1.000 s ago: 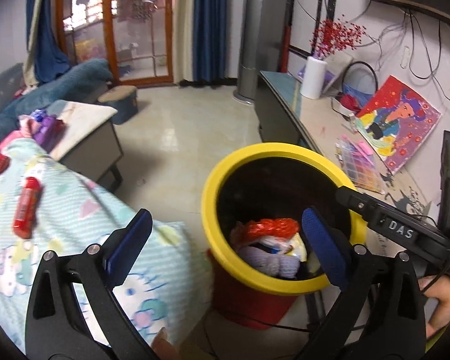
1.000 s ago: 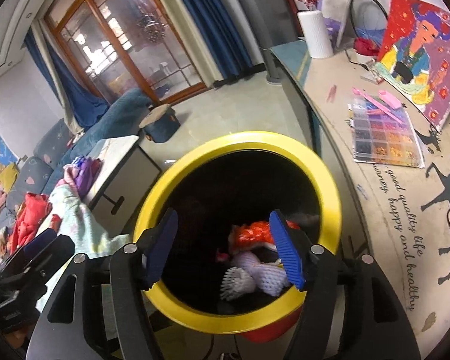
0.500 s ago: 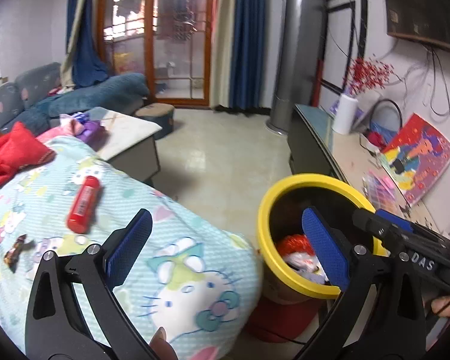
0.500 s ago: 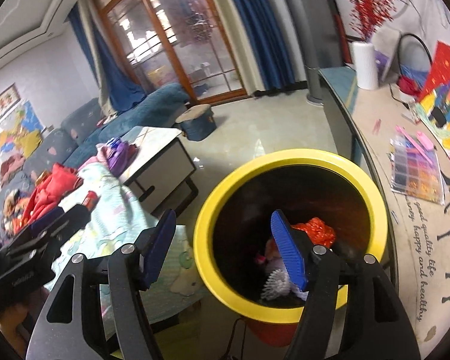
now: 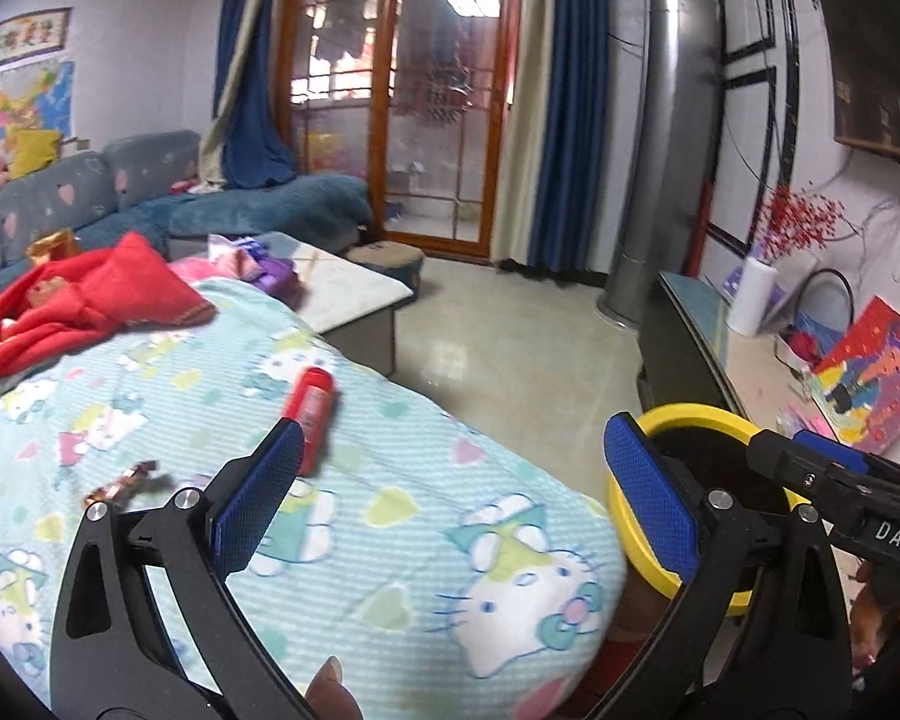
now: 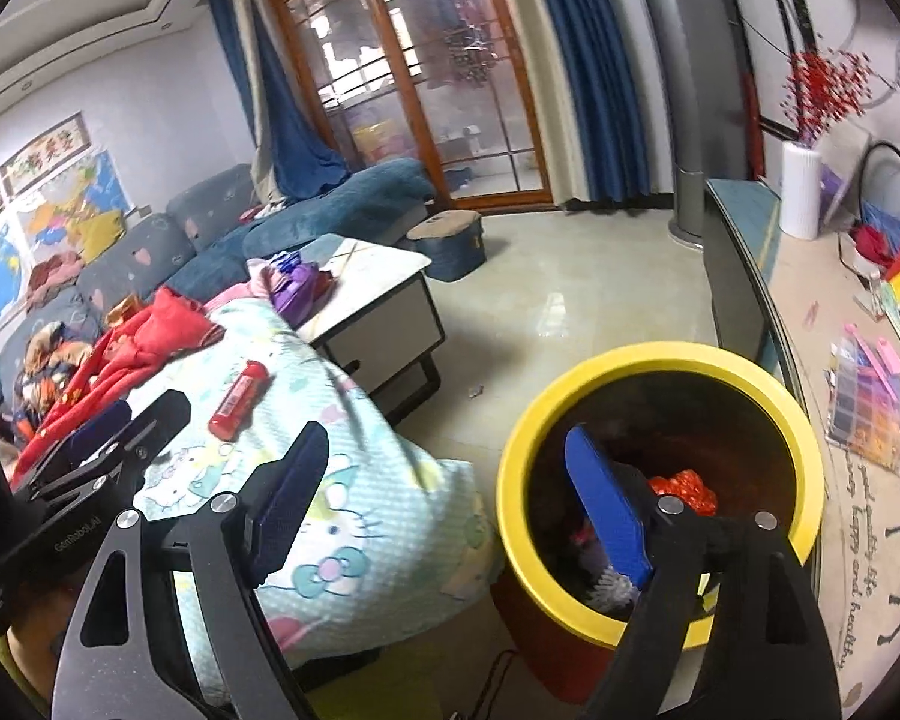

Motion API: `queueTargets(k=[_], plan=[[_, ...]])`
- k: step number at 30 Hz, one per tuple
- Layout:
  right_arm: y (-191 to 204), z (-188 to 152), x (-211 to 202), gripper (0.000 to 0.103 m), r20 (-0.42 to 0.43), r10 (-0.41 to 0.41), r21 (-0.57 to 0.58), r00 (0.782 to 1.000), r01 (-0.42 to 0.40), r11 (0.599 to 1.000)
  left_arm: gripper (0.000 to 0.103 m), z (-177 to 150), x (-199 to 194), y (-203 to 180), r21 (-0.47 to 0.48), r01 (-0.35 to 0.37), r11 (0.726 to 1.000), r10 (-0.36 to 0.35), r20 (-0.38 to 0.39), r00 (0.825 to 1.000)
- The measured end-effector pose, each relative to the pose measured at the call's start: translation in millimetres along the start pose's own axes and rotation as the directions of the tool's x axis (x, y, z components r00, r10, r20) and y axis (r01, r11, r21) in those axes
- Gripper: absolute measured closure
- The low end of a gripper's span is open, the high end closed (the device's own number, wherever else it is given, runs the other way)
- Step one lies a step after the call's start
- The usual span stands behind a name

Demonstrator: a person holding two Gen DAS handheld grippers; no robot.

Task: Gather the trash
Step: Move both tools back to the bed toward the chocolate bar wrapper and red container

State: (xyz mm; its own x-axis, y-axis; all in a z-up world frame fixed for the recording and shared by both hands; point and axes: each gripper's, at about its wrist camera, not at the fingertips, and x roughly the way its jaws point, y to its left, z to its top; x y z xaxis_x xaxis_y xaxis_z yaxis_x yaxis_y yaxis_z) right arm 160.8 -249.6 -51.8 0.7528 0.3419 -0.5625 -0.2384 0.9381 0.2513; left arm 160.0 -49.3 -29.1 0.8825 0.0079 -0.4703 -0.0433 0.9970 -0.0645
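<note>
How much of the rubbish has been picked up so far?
Some is done: trash already lies in the bin. Both hand-held grippers, left and right, are open and empty. Left: the red tube and a wrapper on the blanket.

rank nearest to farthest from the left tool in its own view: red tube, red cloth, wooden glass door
1. red tube, on the patterned blanket just beyond the left tool
2. red cloth, farther back on the left
3. wooden glass door, across the room
</note>
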Motion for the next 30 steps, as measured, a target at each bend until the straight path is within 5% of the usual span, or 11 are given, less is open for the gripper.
queueTargets(k=[12,22,30], plan=[[66.1,6.8,19.1,0.024,-0.028,0.067,-0.129,0.997,-0.07,0.989,0.011,-2.3,-13.0,69.3,-0.08,-0.132,0.988,0.136,0.04,0.99],[106.9,3.8,47.2,0.024,-0.083,0.102,-0.188,0.991,-0.116,0.975,0.011,-10.7,-5.5,129.8,-0.134,-0.244,0.96,0.243,-0.026,0.97],[141.7,-2.1,79.0,0.024,-0.151,0.125,-0.228,0.981,-0.158,0.961,0.011,-24.4,11.1,175.2,-0.173,-0.249,0.953,0.229,-0.126,0.965]])
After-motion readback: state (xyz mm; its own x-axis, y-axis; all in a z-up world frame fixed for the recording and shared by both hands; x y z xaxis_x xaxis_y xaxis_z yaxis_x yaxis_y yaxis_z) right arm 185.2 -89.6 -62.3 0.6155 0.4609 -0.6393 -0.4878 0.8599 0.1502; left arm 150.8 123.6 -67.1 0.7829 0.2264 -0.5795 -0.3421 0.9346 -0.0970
